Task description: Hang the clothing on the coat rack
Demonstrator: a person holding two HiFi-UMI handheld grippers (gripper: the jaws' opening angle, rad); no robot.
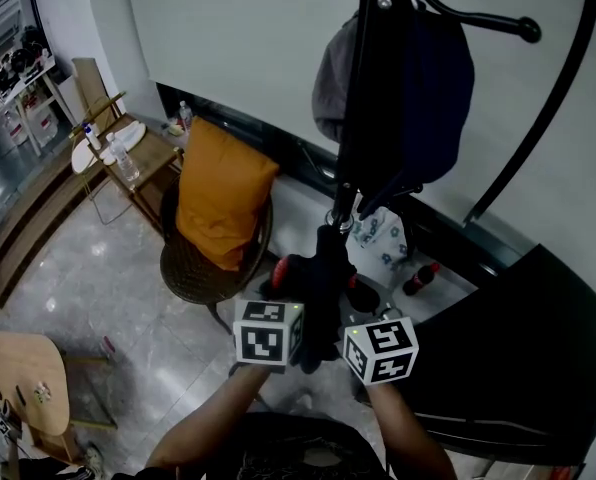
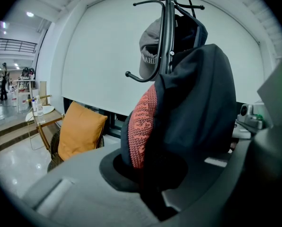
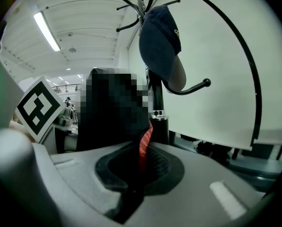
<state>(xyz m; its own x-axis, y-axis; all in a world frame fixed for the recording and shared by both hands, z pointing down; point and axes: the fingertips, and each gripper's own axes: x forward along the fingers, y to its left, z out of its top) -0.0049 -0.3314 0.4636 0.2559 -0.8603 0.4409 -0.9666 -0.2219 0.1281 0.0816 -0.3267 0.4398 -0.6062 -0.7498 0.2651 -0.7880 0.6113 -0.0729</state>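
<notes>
Okay, near end first: two grippers, each with one marker cube, side by side and both up against the pole. The left gripper has its jaws clamped tight on the dark navy fabric garment with a coral-red knit panel. Cloth fills the slot between the pads. The right gripper is also closed on the same garment, with a thin fold and a strip of the red knit pinched between its jaws. So that is one garment, held by two grippers, and bunched against the lower pole of the tall black metal coat rack. It is not on any hook.

Higher up the rack hangs one navy-and-grey baseball cap, on a curved arm.

Around the rack's foot are one white printed bag and one dark drink bottle with a red cap, lying tilted.

Left of the rack is one round dark wicker chair holding one orange square cushion, propped upright against the back.

Lower left is one round light-wood stool.

Farther back stands one small wooden side table with two clear plastic bottles that can be counted (other bits there are too small to tell): one and one.
</notes>
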